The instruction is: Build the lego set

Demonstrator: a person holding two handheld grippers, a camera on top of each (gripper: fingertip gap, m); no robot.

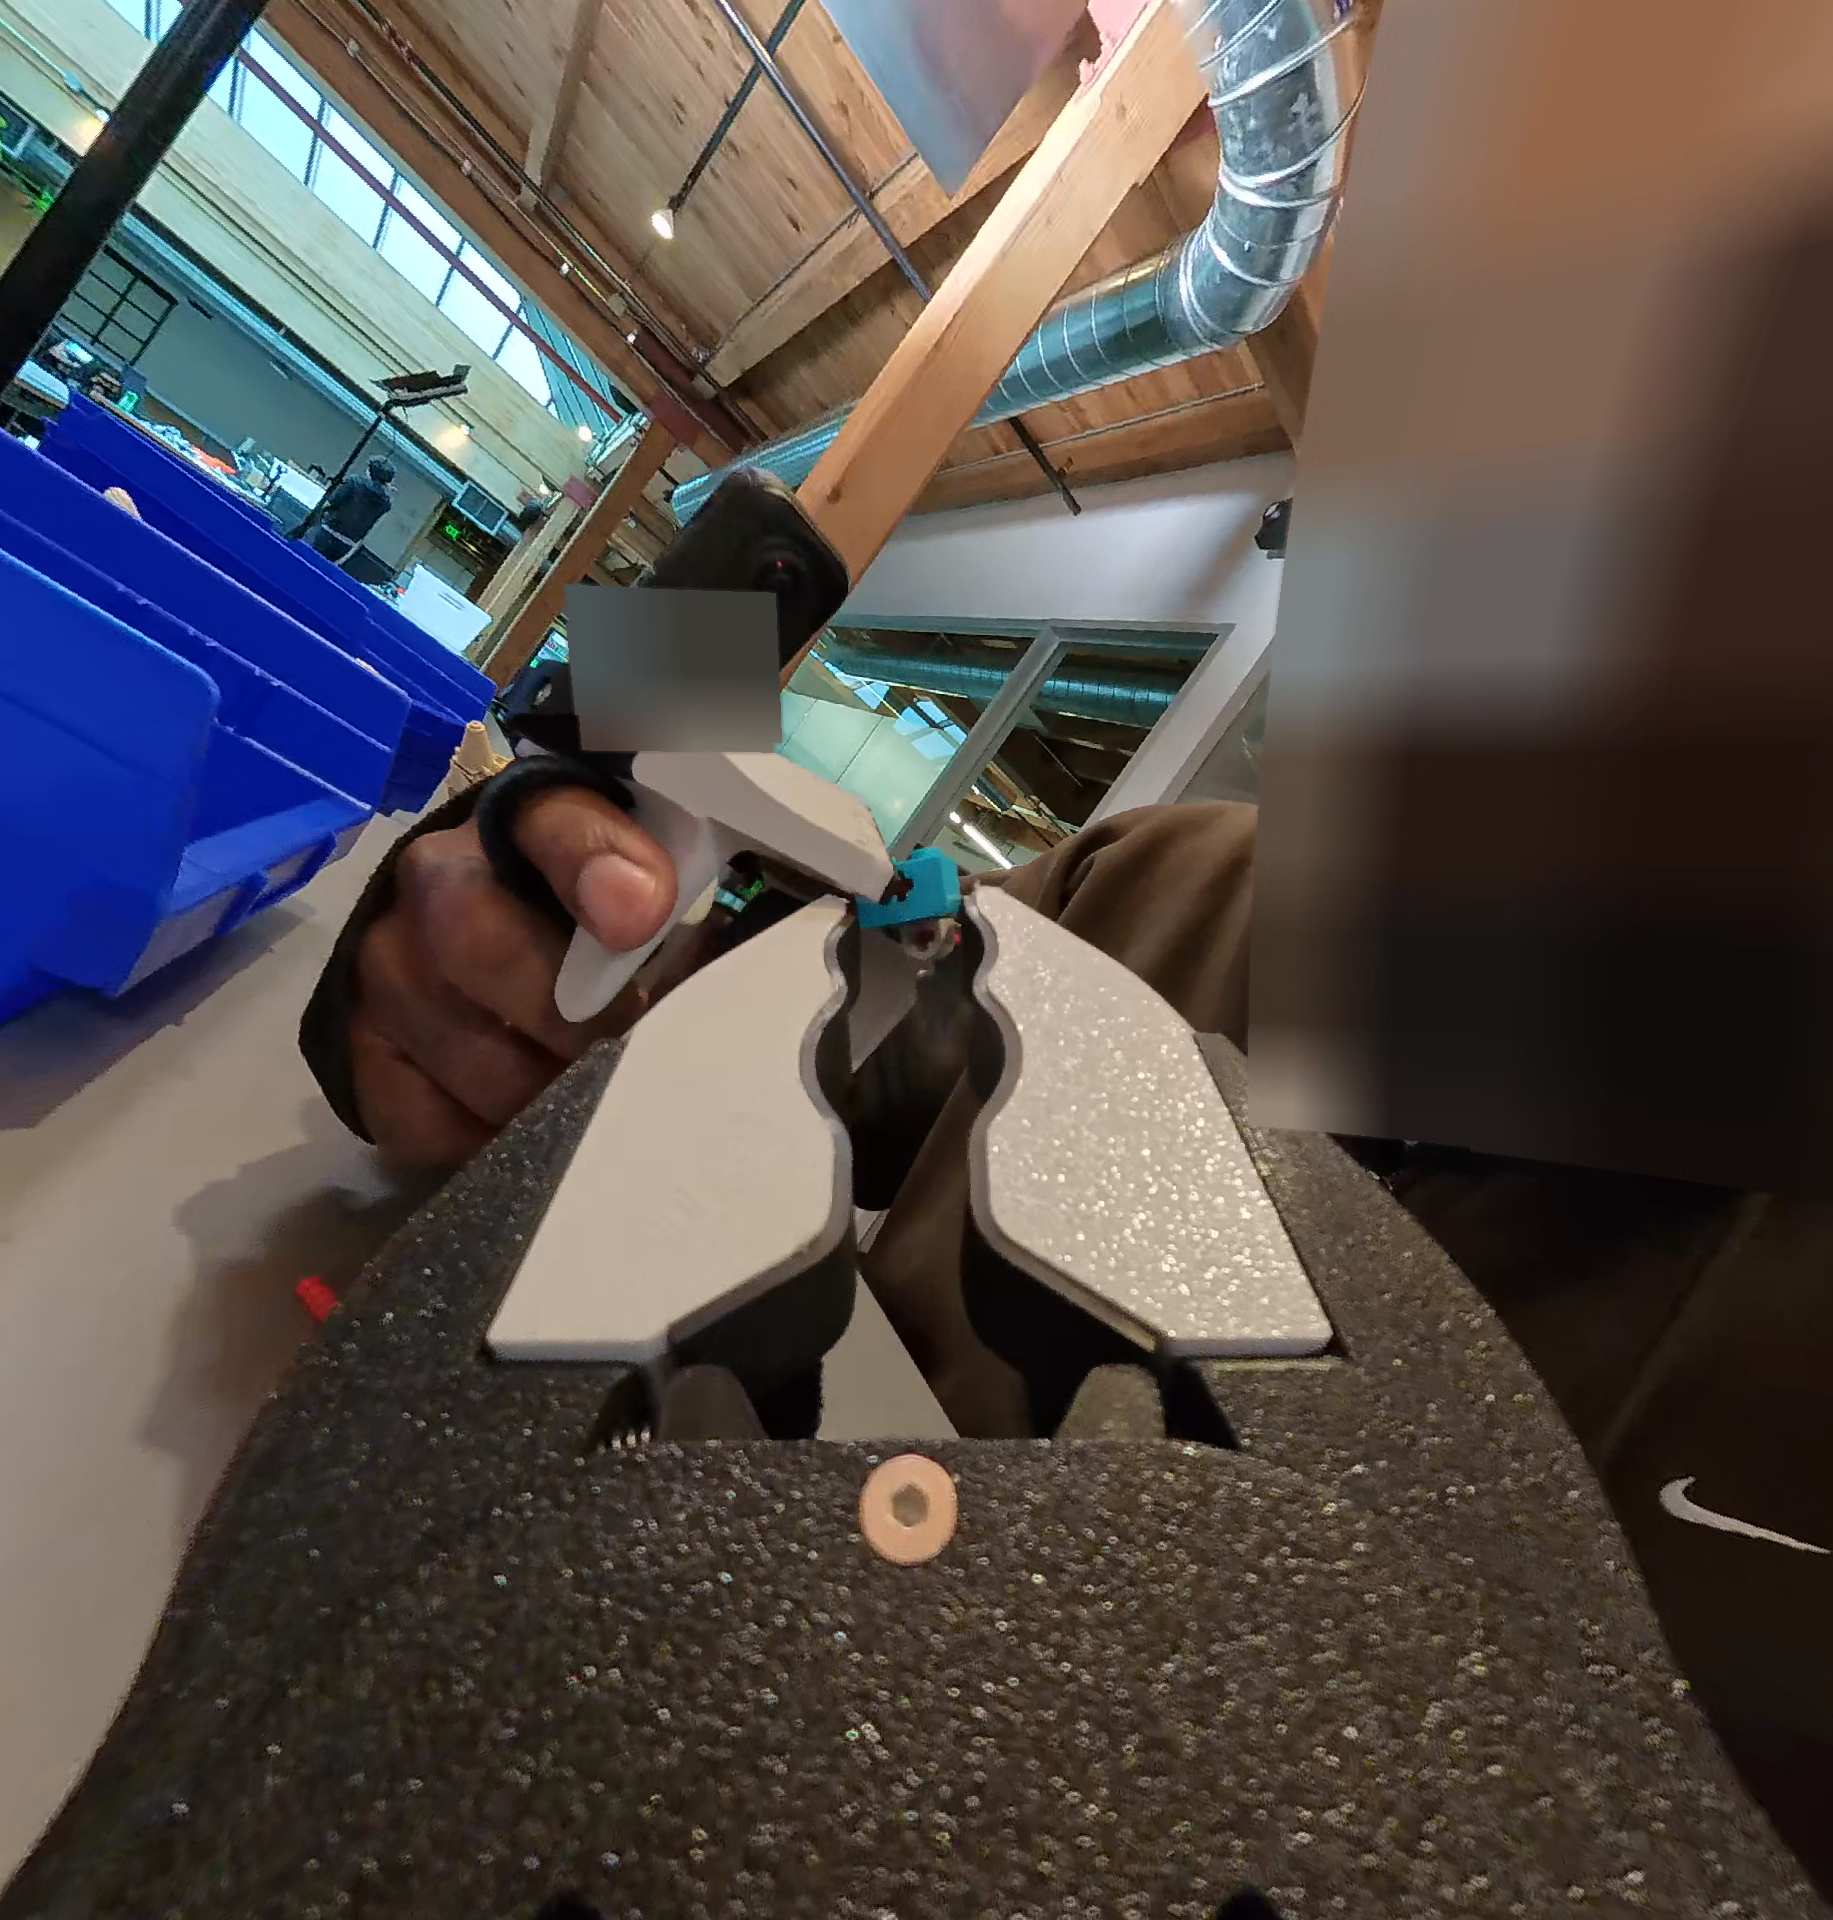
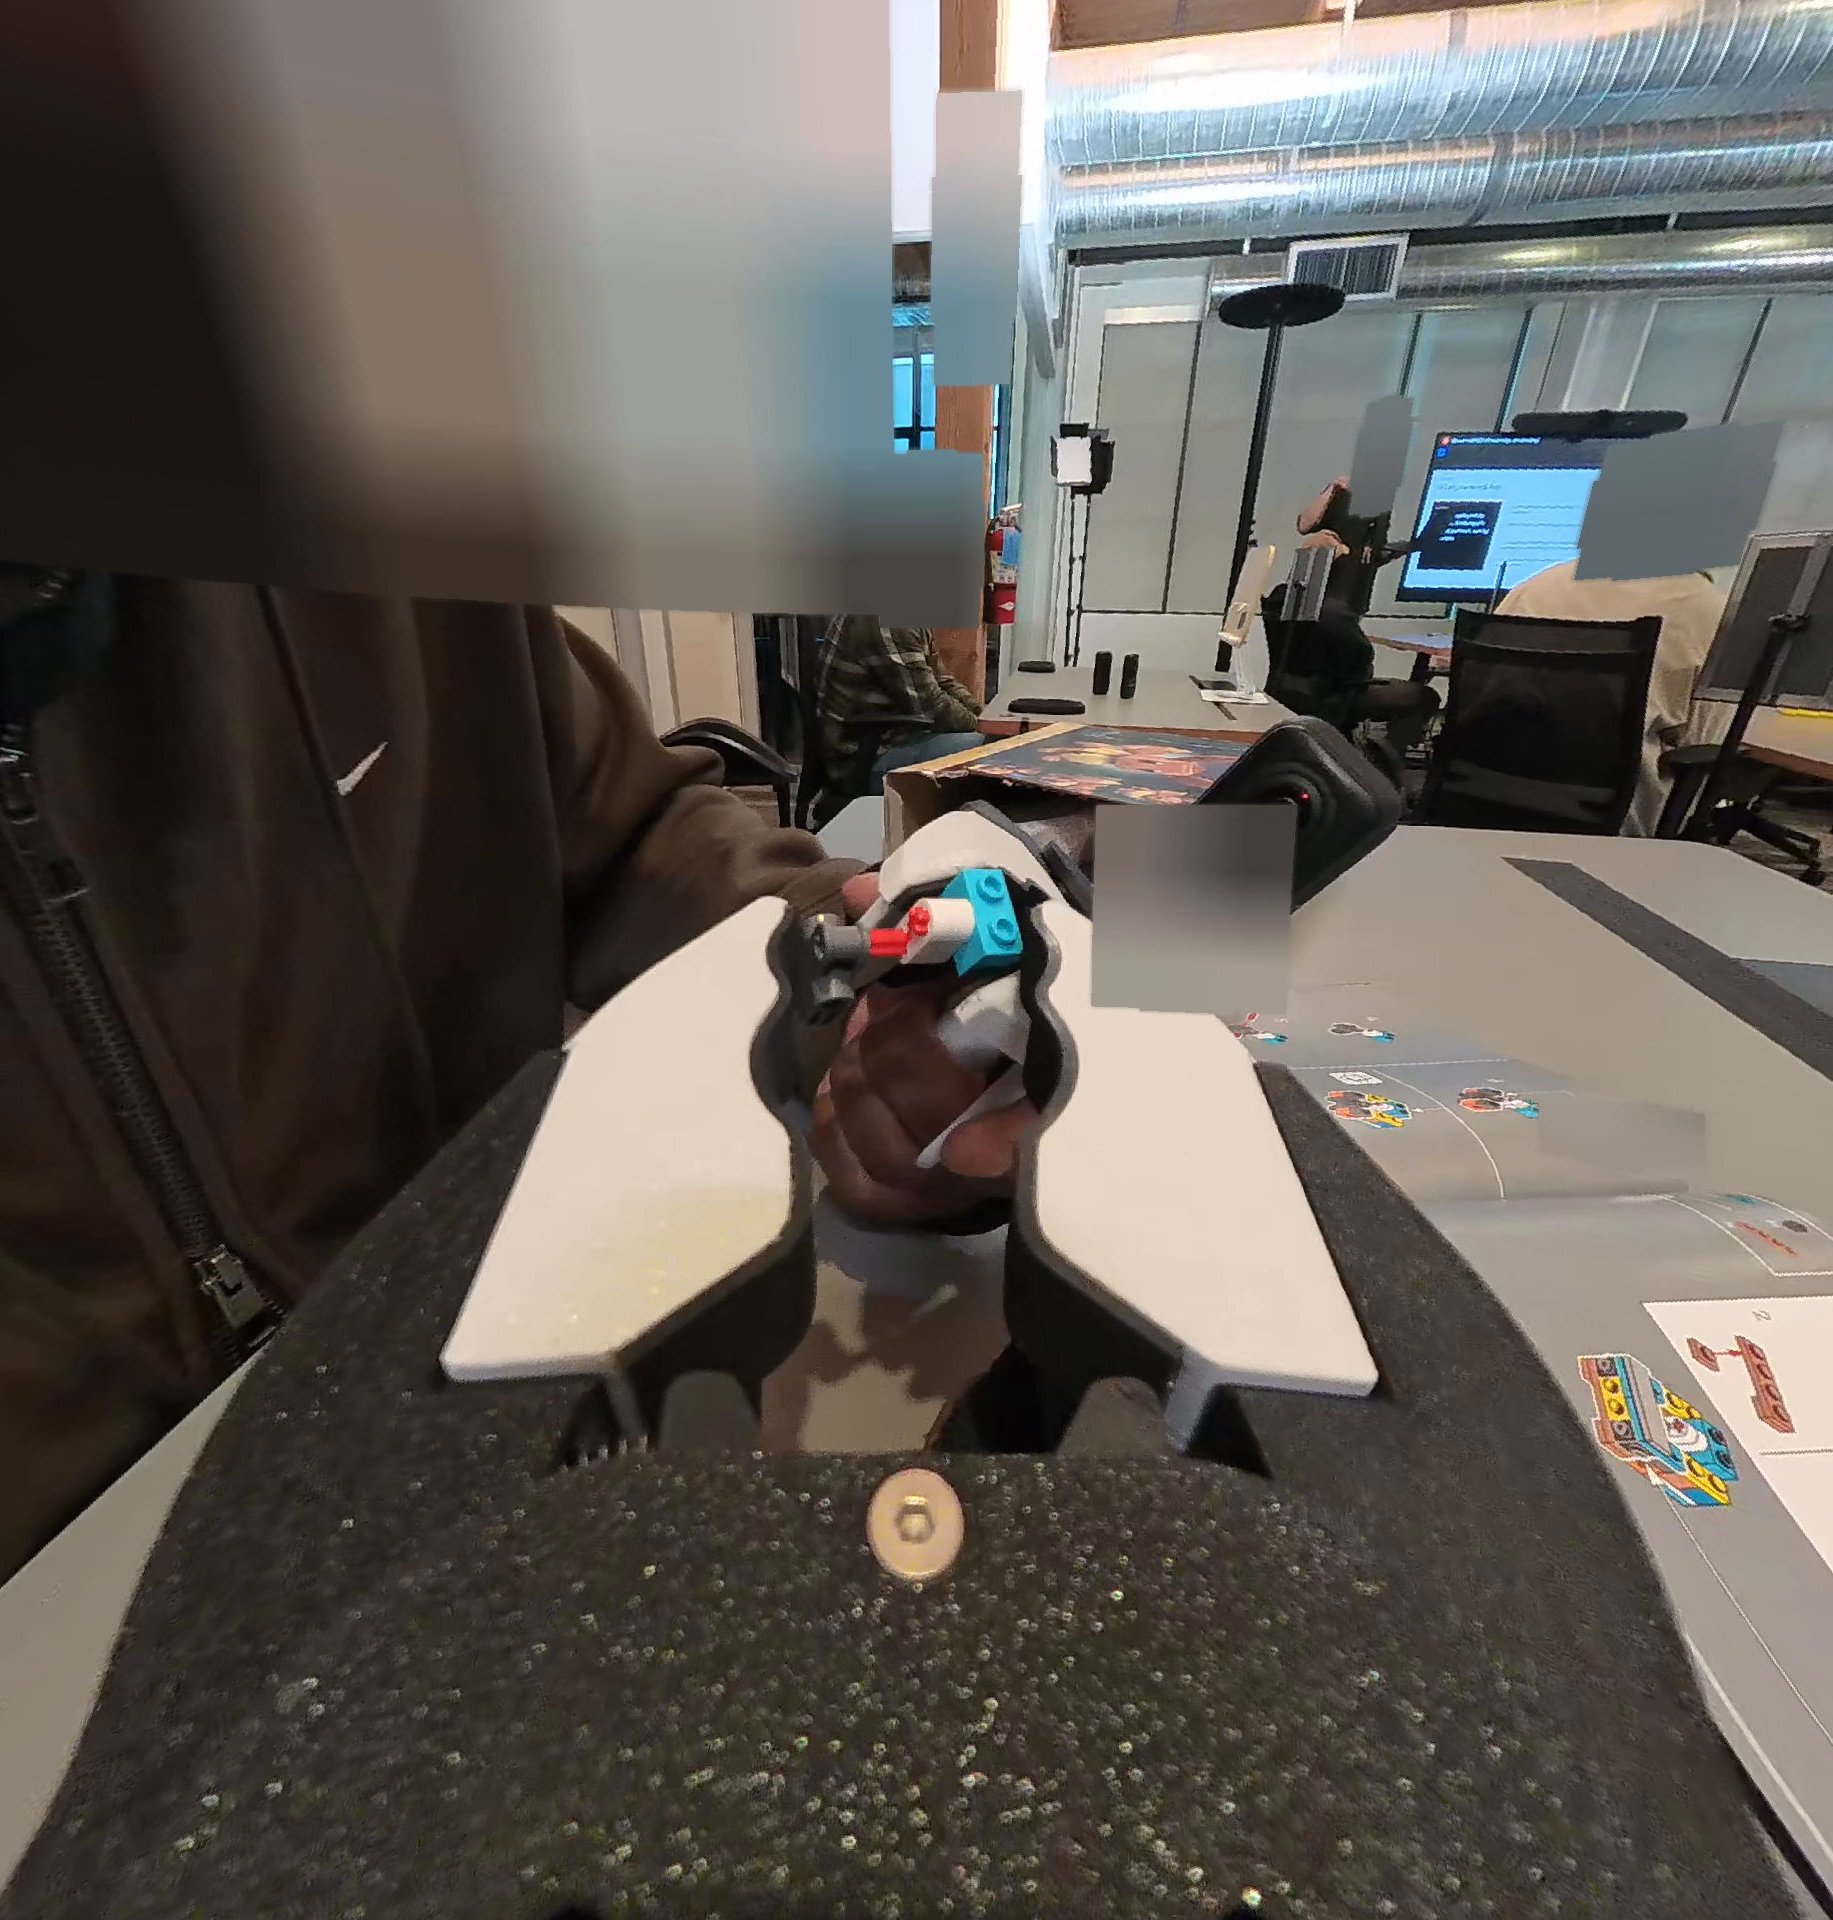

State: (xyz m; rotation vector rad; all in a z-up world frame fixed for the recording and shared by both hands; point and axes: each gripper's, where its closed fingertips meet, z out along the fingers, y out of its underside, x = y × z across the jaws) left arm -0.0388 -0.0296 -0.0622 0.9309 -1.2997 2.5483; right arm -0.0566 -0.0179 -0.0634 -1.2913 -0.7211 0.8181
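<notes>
Between both claws' tips, the lego piece [image 2: 933,928] is grasped by left claw [image 1: 907,914] and right claw [image 2: 917,935].

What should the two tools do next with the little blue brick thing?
Probably press together gently. The left tool and right tool meet tip to tip in the air, the blue brick with its white and red bits between them, so the pieces look lined up.

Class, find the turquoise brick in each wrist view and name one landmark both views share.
Left wrist view: turquoise brick at centre, at the fingertips.
Right wrist view: brick just above centre, between the fingertips.
Shared landmark: the brown hoodie.
</notes>
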